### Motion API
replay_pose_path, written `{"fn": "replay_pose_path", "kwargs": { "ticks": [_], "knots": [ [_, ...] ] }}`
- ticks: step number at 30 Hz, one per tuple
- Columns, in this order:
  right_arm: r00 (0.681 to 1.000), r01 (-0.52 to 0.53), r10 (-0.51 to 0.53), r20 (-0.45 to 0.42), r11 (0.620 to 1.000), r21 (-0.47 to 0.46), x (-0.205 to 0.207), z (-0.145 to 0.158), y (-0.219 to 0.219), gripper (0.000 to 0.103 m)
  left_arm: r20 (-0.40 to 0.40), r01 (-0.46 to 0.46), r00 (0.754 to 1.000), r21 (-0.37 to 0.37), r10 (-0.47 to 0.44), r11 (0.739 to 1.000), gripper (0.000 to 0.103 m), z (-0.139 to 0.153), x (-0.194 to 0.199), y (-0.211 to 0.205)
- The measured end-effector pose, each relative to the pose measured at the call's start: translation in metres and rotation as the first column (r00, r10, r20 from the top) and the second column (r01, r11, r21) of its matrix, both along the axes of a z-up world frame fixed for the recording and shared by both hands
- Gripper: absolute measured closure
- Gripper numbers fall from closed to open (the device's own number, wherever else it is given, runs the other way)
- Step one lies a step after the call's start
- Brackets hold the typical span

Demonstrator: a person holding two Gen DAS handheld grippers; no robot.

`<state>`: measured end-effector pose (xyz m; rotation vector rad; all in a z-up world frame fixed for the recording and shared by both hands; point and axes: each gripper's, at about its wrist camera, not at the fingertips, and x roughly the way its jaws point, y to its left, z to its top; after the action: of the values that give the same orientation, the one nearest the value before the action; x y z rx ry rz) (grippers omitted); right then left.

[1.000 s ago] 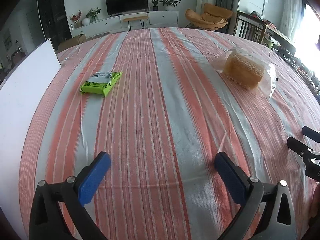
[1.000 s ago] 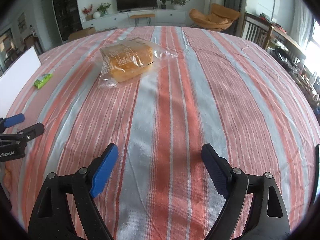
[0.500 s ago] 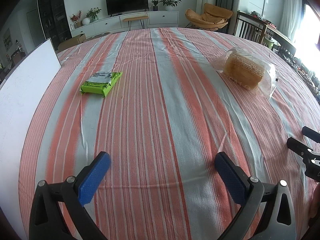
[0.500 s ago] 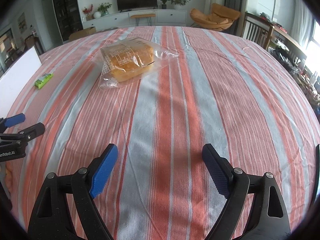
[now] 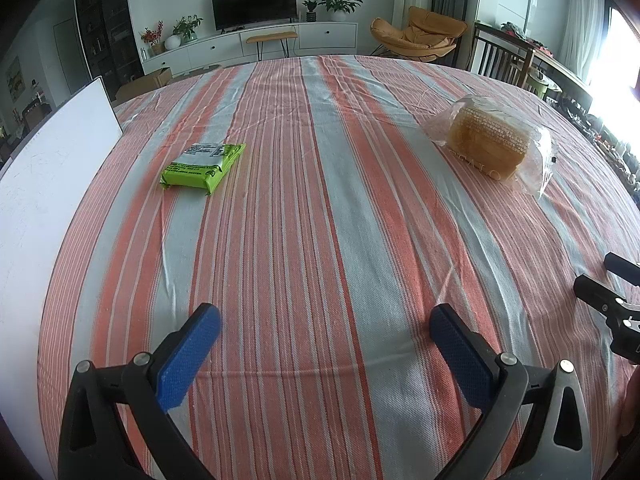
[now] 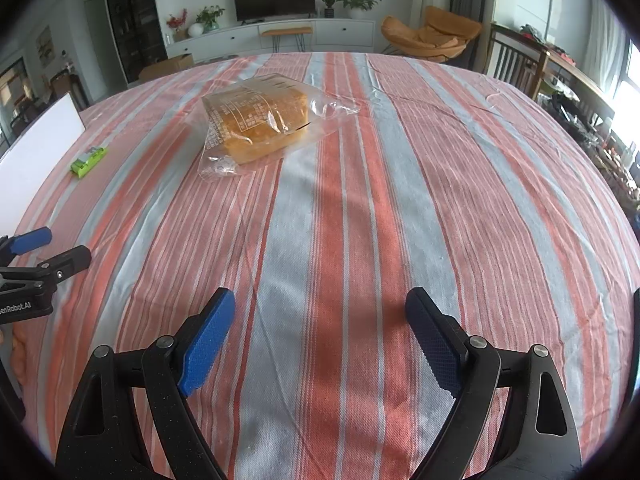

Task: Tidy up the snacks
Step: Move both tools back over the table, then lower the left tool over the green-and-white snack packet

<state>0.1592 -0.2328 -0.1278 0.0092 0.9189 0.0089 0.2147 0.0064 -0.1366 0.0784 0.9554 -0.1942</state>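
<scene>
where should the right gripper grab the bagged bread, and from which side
Take the bagged bread across the loaf itself, near its front end, coming in low from the near side with the open right gripper. The loaf is the firm bulk. The loose clear plastic fans out flat to the right and front left, and would probably slip or tear.

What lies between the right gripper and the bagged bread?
Nothing: in the right wrist view only bare striped cloth lies between the open right gripper and the bagged bread.
</scene>
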Motion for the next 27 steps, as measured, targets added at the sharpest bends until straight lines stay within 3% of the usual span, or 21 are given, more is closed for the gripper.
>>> {"fn": "replay_pose_path", "kwargs": {
  "ticks": [4,8,9,14,17,19,22,24,25,27],
  "knots": [
    [1.000,0.000,0.000,0.000,1.000,-0.001,0.000,0.000,0.001,0.013,0.000,-0.019,1.000,-0.012,0.019,1.000,0.000,0.001,-0.001,0.004],
    [1.000,0.000,0.000,0.000,1.000,0.000,0.000,0.000,0.000,0.013,-0.013,-0.028,1.000,-0.154,0.027,0.988,0.000,0.009,-0.005,0.028],
    [1.000,0.000,0.000,0.000,1.000,0.001,0.000,0.000,0.001,0.013,-0.028,-0.055,0.998,-0.184,0.051,0.981,0.001,0.011,0.003,0.039],
    [1.000,0.000,0.000,0.000,1.000,0.000,0.000,0.000,0.001,0.013,-0.070,-0.151,0.988,-0.188,0.140,0.971,0.003,0.029,0.057,0.076],
    [1.000,0.000,0.000,0.000,1.000,0.000,0.000,-0.001,0.001,0.013,-0.114,-0.088,0.991,-0.131,0.074,0.987,0.003,0.029,0.097,0.077],
    [1.000,0.000,0.000,0.000,1.000,0.000,0.000,-0.001,0.001,0.012,-0.125,-0.005,0.992,-0.038,0.000,0.999,0.003,0.027,0.119,0.070],
    [1.000,0.000,0.000,0.000,1.000,0.000,0.001,-0.001,0.002,0.012,-0.155,0.075,0.986,0.082,-0.062,0.994,0.003,0.020,0.145,0.064],
    [1.000,0.000,0.000,0.000,1.000,-0.001,0.000,-0.001,0.001,0.012,-0.181,0.087,0.981,0.078,-0.071,0.993,0.004,0.013,0.155,0.067],
    [1.000,0.000,0.000,0.000,1.000,0.000,0.000,-0.001,0.001,0.012,-0.185,0.079,0.980,0.066,-0.066,0.995,0.007,0.012,0.160,0.071],
    [1.000,0.000,0.000,0.000,1.000,0.000,0.000,-0.001,0.001,0.012,-0.189,0.065,0.980,0.025,-0.059,0.998,0.042,0.010,0.164,0.078]
  ]
}}
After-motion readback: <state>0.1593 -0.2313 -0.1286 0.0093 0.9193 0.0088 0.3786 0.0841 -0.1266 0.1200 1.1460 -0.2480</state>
